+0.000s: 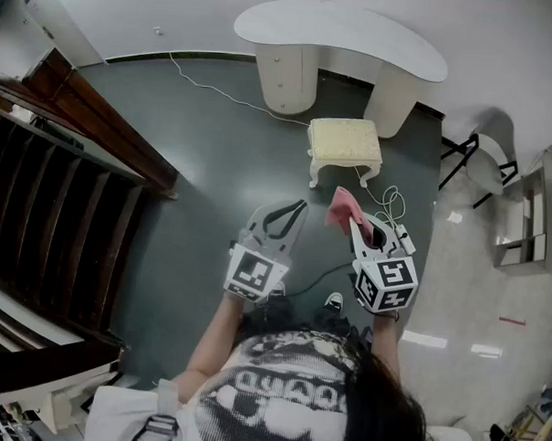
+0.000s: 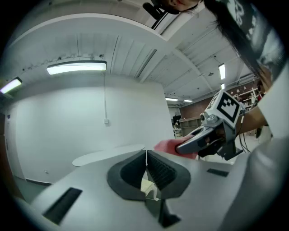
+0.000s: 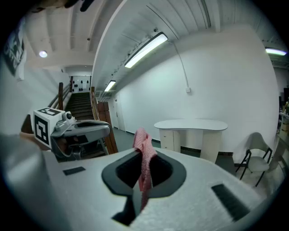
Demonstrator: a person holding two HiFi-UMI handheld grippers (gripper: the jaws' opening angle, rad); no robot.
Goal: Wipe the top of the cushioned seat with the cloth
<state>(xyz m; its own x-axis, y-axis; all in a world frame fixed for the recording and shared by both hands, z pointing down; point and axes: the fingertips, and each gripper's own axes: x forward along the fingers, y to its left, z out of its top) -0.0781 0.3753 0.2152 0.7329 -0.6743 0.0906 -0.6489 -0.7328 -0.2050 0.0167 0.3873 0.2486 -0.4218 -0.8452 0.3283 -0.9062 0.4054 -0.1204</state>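
Pink cloth [image 3: 143, 155] is pinched upright between the jaws of the right gripper [image 1: 356, 226]. A loose fold flops over above the pads, and a tail hangs below them. In the head view it sits just right of centre. The cushioned seat [image 1: 345, 143], cream and on short white legs, stands on the dark floor [image 1: 215, 148] above it in the frame and well apart, in front of the white desk [image 1: 339, 30].

The left gripper [image 1: 300, 205] has its jaws pressed together with no hold on anything. I can't identify a pale patch [image 2: 149, 187] showing below its pads.

The cloth looks light and limp, so I'd judge it will drape and bunch rather than lie flat. The grip is near its middle, which leaves little free cloth to drag across the padding. Held nearer one edge, more of it should spread. The seat top looks soft and should give under pressure.
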